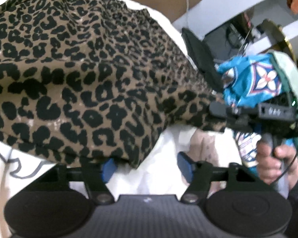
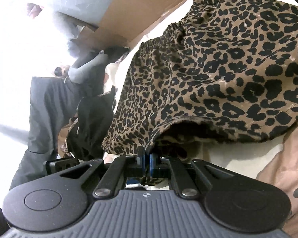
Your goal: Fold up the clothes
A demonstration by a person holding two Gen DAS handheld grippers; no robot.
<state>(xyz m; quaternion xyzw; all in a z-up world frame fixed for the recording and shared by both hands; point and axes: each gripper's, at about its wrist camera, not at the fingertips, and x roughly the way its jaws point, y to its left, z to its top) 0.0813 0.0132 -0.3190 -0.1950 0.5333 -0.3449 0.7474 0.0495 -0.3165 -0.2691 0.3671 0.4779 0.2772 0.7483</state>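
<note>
- Leopard garment (image 1: 79, 75), tan with black spots, spread and rumpled over a white surface (image 1: 155, 170); whether that is a bed or a desk cannot be told.
- Gathered elastic edge of the garment runs along its far side in the right wrist view (image 2: 168, 33).
- Right hand-held gripper (image 2: 147, 160): blue pads pressed together, pinching a hem fold of the garment; a twist of the cloth hangs down between the pads toward the camera.
- In the left wrist view the right hand-held gripper (image 1: 218, 109) sits at the garment's right corner, a hand (image 1: 276, 162) on its handle; a blue patterned cloth (image 1: 252, 79) is bunched above it.
- Left hand-held gripper (image 1: 147, 166): fingers spread. Left pad (image 1: 108, 168) lies just under the garment's near edge; right pad (image 1: 185, 165) is clear over white cloth. No pinch seen.
- Cardboard box (image 2: 141, 8), brown, beyond the garment's far edge; its contents are hidden.
- Dark clothing pile (image 2: 89, 119) left of the garment in the right wrist view, with grey fabric (image 2: 43, 107) beside it.
- Pink-beige fabric with a dark snap (image 2: 288, 178) at the lower right, near the garment's hem.
- White fabric with grey lettering (image 1: 19, 168) beneath the garment's left near edge.
</note>
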